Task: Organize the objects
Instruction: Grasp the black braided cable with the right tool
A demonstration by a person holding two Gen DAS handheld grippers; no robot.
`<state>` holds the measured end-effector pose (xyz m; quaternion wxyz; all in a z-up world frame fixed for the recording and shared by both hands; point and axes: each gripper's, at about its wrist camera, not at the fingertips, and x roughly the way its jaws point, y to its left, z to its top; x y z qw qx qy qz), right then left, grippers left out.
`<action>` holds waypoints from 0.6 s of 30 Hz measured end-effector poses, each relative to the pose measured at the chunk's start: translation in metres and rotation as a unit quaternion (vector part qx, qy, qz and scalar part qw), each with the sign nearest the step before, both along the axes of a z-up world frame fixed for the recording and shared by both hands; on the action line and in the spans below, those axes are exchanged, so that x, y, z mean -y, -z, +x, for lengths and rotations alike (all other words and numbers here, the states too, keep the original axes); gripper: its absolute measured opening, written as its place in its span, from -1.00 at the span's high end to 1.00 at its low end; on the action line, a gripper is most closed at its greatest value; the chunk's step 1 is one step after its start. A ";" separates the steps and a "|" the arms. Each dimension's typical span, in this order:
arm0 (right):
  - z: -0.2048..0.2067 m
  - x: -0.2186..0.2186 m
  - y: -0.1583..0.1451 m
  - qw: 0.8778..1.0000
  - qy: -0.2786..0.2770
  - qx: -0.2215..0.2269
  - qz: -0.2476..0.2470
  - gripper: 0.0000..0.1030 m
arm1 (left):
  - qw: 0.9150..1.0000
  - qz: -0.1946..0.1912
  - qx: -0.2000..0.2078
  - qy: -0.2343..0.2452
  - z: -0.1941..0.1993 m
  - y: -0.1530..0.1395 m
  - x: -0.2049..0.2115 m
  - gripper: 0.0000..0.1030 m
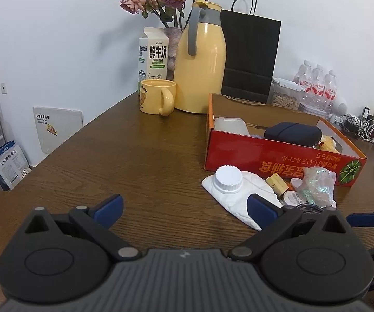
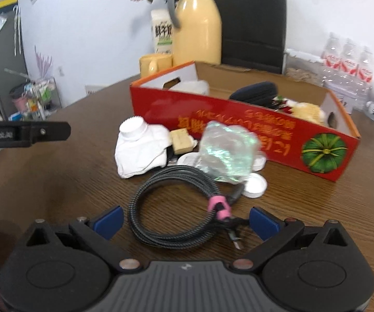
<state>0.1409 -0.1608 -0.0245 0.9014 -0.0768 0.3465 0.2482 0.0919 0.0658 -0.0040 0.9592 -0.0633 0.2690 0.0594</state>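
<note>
Worktop (image 1: 135, 150): red box (image 2: 238, 119) holding a dark pouch (image 2: 254, 92). In front of it: white cloth (image 2: 140, 153), white cap (image 2: 132, 127), iridescent wrap (image 2: 228, 150), coiled cable (image 2: 176, 208). Left gripper (image 1: 185, 209): spread wide, empty. Right gripper (image 2: 185, 219): spread wide either side of the cable.

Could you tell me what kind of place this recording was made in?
Probably a home dining or living area: a wooden table holds a milk carton, a yellow thermos jug, a matching mug and a vase of dried roses.
</note>
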 end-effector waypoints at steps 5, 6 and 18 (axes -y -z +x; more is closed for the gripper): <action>0.014 -0.014 0.009 1.000 0.006 -0.026 -0.012 -1.00 | 1.000 -0.006 -0.001 0.000 0.000 0.002 -0.002 -1.00; 0.016 -0.017 0.012 0.999 0.010 -0.022 -0.021 -1.00 | 1.000 -0.008 -0.001 0.001 0.001 0.002 -0.002 -1.00; 0.017 -0.017 0.018 1.000 0.014 0.012 -0.004 -1.00 | 1.000 -0.010 -0.012 0.002 0.003 0.007 0.001 -1.00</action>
